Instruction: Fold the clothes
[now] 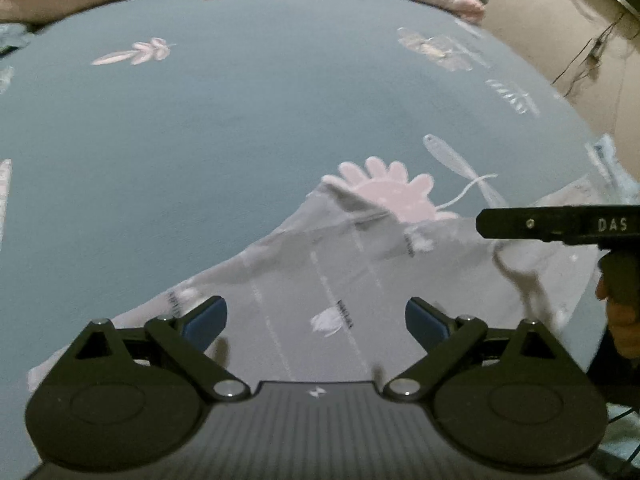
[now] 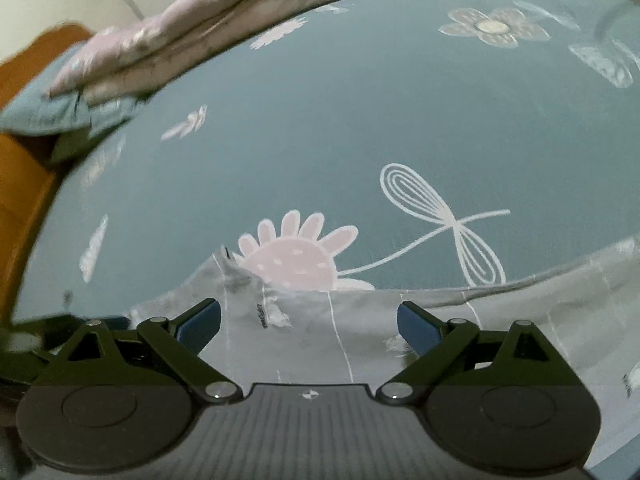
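**Both tools spread above the garment**

Left tool point(image 1: 316, 320): blue-padded fingers point(image 1: 206, 324) wide apart, nothing between them, poised over the pale grey printed cotton garment point(image 1: 320, 280). Right tool point(image 2: 308, 322): equally splayed, empty, over the same cloth. Garment lies spread on the blue-grey flower-print bedsheet point(image 1: 200, 140); folded pink quilt point(image 2: 168, 40) well beyond.

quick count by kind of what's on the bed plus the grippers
garment: 1, grey, lying on the bedsheet
quilt: 1, pink, folded at the far edge
pillow: 1, blue, under the quilt's end
grippers: 2, left gripper and right gripper, both open
total: 5
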`<state>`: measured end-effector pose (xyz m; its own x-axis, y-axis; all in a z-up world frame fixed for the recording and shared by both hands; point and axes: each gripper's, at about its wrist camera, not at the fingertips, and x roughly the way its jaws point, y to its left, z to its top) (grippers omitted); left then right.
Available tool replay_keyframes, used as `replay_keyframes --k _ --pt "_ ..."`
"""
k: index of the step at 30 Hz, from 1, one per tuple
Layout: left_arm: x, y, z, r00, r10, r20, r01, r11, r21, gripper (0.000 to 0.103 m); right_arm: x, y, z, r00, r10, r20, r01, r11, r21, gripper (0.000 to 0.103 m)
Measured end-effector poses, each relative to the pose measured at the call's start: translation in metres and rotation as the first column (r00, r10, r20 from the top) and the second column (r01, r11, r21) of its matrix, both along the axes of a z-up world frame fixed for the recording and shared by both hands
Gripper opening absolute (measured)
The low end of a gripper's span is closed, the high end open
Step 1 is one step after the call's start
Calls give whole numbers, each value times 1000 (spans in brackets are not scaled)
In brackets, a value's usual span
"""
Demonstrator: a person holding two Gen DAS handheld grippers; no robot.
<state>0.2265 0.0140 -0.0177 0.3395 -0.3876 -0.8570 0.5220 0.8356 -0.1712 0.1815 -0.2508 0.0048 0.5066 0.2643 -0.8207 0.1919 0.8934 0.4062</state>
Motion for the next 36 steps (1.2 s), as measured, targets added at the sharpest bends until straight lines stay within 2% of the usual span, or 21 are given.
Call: replay_keyframes --k 4,10,16,19,23,27,32,36 --pt "-8 5 -5 1000 26 -16 -25 999 29 95 4 22 -2 994 105 -16 -106 989 -103 97" --pt "-16 12 -18 998 47 -50 -43 997 61 95 1 57 -2 966 259 -26 -258 944 -206 97" --pt "-36 26 -19 1000 27 -15 -25 994 107 95 -10 84 -3 916 398 -44 -394 874 -283 97" --pt "-47 31 -28 1000 1 -18 2 987 158 95 -16 92 -5 886 460 -57 -455 842 -291 97" --pt "-56 33 -40 999 -26 -45 34 982 188 95 -22 100 -9 845 528 -84 -527 796 -300 97" --pt "-63 31 -43 998 -58 -33 63 974 215 98 -27 109 -18 823 556 -118 -563 769 -304 97" --pt "-75 35 -44 997 -61 -51 71 972 225 100 -40 112 -27 802 572 -173 -597 753 -276 99" --pt "-81 36 -40 995 -75 -69 89 969 230 101 -51 110 -27 791 585 -180 -611 744 -271 101"
